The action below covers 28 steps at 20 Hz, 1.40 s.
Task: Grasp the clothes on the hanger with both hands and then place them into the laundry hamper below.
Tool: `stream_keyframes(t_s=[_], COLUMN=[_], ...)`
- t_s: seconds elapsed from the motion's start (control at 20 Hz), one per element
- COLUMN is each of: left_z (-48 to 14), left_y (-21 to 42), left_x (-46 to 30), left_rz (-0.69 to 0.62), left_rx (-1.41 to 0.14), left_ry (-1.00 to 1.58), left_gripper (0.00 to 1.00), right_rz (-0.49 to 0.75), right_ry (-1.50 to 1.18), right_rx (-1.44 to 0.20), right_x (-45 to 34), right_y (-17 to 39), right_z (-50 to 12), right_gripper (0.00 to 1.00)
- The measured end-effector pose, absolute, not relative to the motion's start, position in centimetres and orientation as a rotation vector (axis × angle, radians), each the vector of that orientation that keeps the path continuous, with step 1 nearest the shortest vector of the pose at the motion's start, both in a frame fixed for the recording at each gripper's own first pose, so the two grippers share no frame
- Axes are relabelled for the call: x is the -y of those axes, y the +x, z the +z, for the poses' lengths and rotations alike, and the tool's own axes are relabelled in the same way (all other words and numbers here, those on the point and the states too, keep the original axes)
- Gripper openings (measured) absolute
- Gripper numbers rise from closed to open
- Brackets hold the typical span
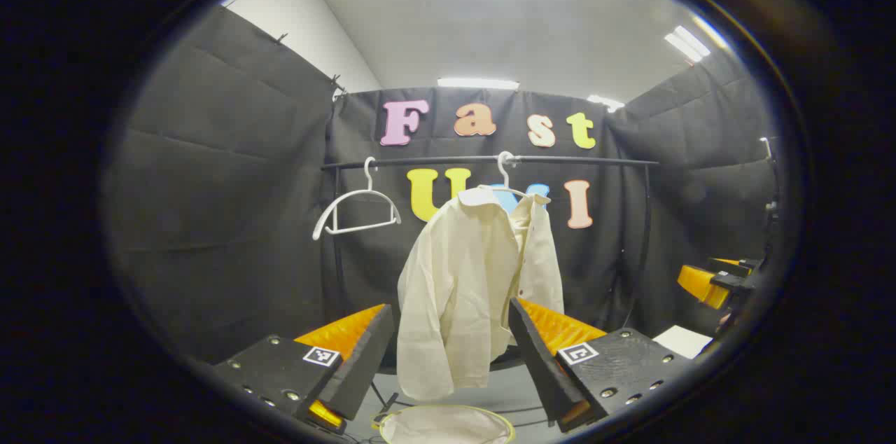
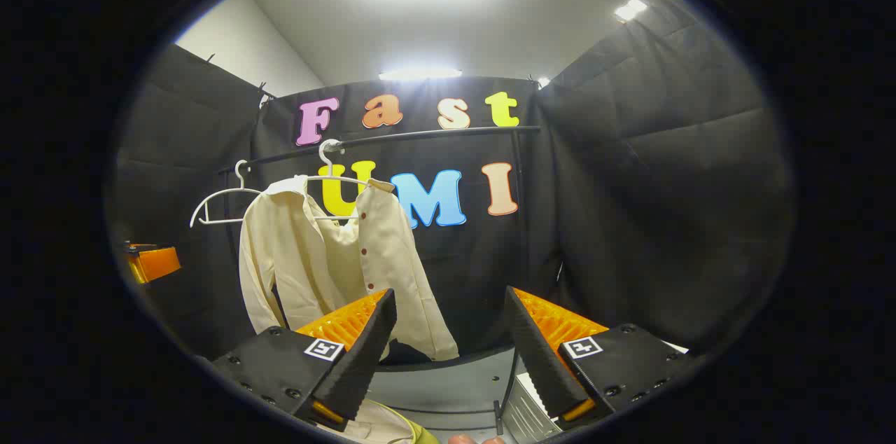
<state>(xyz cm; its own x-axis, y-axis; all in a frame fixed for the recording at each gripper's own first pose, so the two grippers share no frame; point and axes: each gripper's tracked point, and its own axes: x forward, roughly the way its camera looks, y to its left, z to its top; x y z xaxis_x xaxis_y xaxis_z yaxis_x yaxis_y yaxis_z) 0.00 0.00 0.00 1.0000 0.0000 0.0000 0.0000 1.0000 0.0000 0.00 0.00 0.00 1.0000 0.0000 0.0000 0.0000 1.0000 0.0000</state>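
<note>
Left gripper view. My left gripper [image 1: 451, 353] is spread wide and grasps nothing; its two fingers frame the lower part of the cream shirt [image 1: 469, 290] without touching it, as far as I can judge. The shirt hangs on one white hanger [image 1: 505, 181] on the black rail [image 1: 595, 162]. A second white hanger [image 1: 357, 209] hangs bare to its left on the same rail. Below, between my fingers, the rim of the laundry hamper [image 1: 448, 423] shows, one in number, directly under the shirt. At the right edge my other gripper's orange finger is visible.

Right gripper view. My right gripper [image 2: 451, 349] is likewise released, fingers apart, with nothing between them. The shirt lies to the left of my line of approach, past my left-hand finger. Count here: one shirt, two hangers, one rail. A pale fabric edge with a yellow-green rim at the bottom is probably the hamper, though I cannot confirm it. A grey metal stand [image 2: 518, 409] sits low between my fingers.

Progress, as judged: no step is complete. The garment is on its hanger and ungrasped. Remaining: close both grippers on the shirt, lift it free of the hanger, lower it into the hamper.
</note>
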Motion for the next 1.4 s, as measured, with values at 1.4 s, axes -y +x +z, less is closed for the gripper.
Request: stream_keyframes(t_s=[1.4], left_z=[1.5], left_y=[1.9], left_x=[0.4], left_rz=[0.000], left_rx=[-0.011], left_ry=[-0.104], left_gripper=[0.97], right_rz=[0.082], right_ry=[-0.036], right_rx=[0.011], right_x=[-4.5], right_y=[2.6], right_z=[3.1], right_gripper=[0.98])
